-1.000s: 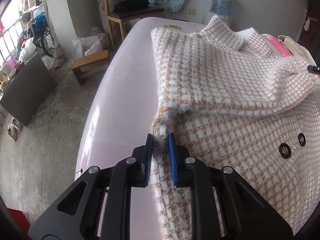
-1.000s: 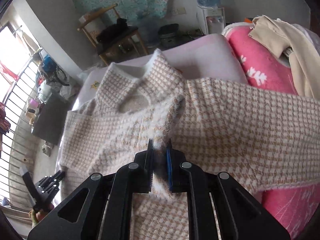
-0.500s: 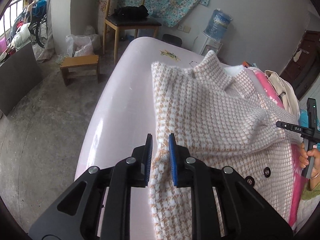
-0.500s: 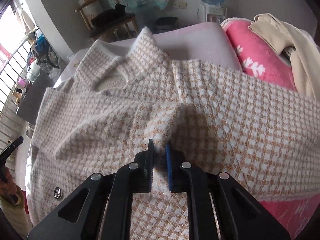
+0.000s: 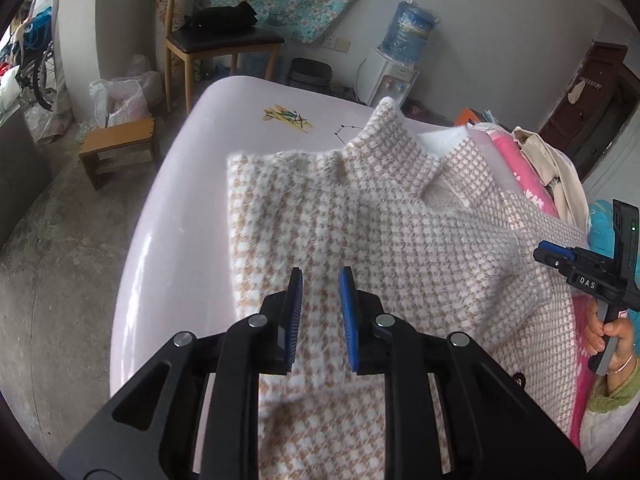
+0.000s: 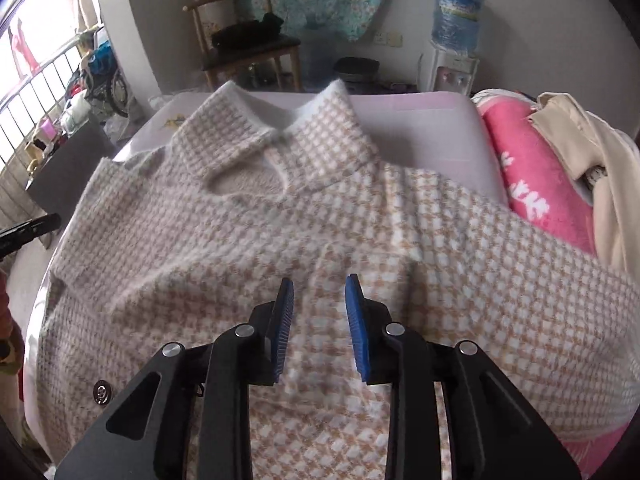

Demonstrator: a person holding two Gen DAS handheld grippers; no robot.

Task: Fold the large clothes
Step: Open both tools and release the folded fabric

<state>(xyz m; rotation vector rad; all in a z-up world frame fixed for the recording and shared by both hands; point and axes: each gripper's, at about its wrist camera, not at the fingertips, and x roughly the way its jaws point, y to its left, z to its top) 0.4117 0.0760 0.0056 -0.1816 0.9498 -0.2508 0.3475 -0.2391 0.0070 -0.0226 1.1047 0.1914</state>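
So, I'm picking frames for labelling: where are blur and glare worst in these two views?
Left wrist: houndstooth coat mostly sharp, smeared near the tongs; sheen on the pink table. Right wrist: coat blurred throughout, window blown out; both bend at the edges.

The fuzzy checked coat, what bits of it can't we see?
- Bottom hem of the fuzzy tan-and-white checked coat: cut off by both views' lower edges.
- Fabric nearest the cameras: blurred, and hidden behind the left gripper and right gripper, both with jaws opening.
- Back: against the pale pink table.
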